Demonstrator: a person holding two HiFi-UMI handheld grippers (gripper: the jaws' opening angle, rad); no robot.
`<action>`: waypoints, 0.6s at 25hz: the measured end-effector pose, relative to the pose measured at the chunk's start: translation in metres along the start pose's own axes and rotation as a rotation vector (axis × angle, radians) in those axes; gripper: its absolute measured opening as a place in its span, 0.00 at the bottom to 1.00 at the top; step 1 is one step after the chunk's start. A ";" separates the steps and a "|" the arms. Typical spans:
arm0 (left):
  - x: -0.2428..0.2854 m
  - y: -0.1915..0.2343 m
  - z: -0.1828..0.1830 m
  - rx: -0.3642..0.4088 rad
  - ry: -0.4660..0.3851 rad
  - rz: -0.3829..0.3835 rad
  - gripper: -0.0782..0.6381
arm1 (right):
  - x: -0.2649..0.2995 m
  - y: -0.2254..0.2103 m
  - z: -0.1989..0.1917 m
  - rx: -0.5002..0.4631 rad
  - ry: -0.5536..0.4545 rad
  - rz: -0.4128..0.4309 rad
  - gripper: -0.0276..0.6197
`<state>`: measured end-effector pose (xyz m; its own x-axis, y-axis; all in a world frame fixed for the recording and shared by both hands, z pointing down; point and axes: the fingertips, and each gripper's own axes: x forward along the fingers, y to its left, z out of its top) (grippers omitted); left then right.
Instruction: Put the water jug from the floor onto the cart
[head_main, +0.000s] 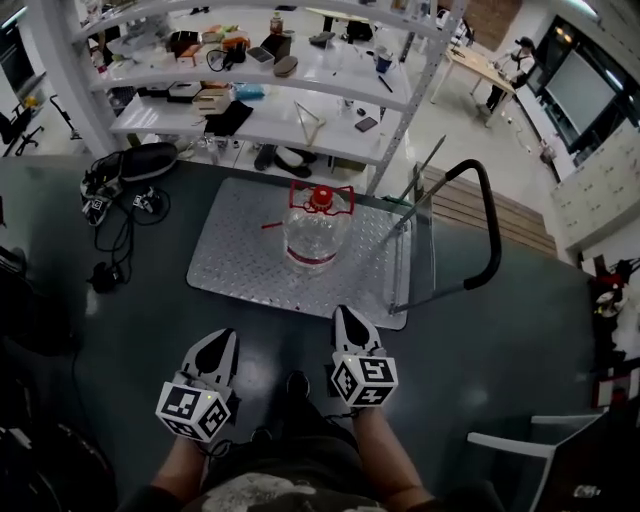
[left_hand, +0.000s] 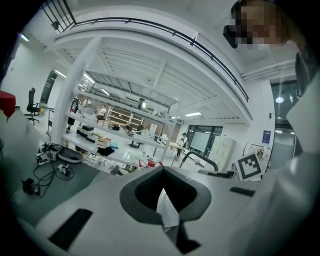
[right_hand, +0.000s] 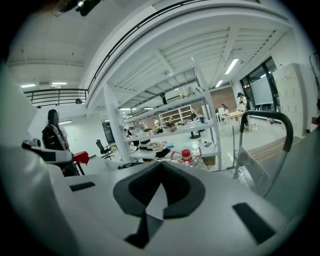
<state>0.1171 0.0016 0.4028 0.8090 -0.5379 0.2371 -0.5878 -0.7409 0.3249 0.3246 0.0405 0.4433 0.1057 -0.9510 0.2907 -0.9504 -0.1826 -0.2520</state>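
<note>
Two sets of fingers are closed tip to tip, gripping nothing: the left gripper (head_main: 222, 342) and the right gripper (head_main: 346, 316) each show a shut seam in their own views. In the head view both point toward 12 o'clock, tilted slightly down, side by side over the dark floor (head_main: 520, 340). Their marker cubes sit at the rear, with the person's forearms (head_main: 385, 450) behind them at 6 o'clock. The right gripper's tips lie near the cart's near edge; the left's sit farther back.

The jug (head_main: 317, 232) stands upright on the cart (head_main: 240, 250), long axis vertical, red cap (head_main: 322, 198) pointing up. It is at 12 o'clock from the grippers, well apart from them, about the middle of the plate. The cart's handle (head_main: 491, 220) rises at the jug's 3 o'clock. Shelves (head_main: 300, 120) lie beyond at 12 o'clock, and cables (head_main: 122, 232) lie on the floor at 9 o'clock.

Only the head view shows the whole plate and the jug's clear body. Each gripper view shows just the cap peeking over the closed fingers. The left gripper view also catches the right gripper's marker cube (left_hand: 248, 167) at 3 o'clock. The right gripper view shows the handle (right_hand: 265, 115) standing at 2 o'clock.
</note>
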 end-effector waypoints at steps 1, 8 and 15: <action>-0.013 0.004 -0.004 -0.009 -0.004 0.008 0.12 | -0.005 0.012 -0.005 -0.010 0.004 0.017 0.03; -0.093 0.011 -0.012 -0.013 -0.034 0.014 0.12 | -0.052 0.080 -0.020 -0.061 -0.008 0.048 0.03; -0.149 -0.004 -0.018 -0.004 -0.052 -0.037 0.12 | -0.115 0.112 -0.025 -0.080 -0.045 0.015 0.03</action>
<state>-0.0011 0.0925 0.3825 0.8290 -0.5305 0.1768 -0.5574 -0.7591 0.3362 0.1991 0.1357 0.4047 0.1028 -0.9639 0.2456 -0.9721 -0.1497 -0.1804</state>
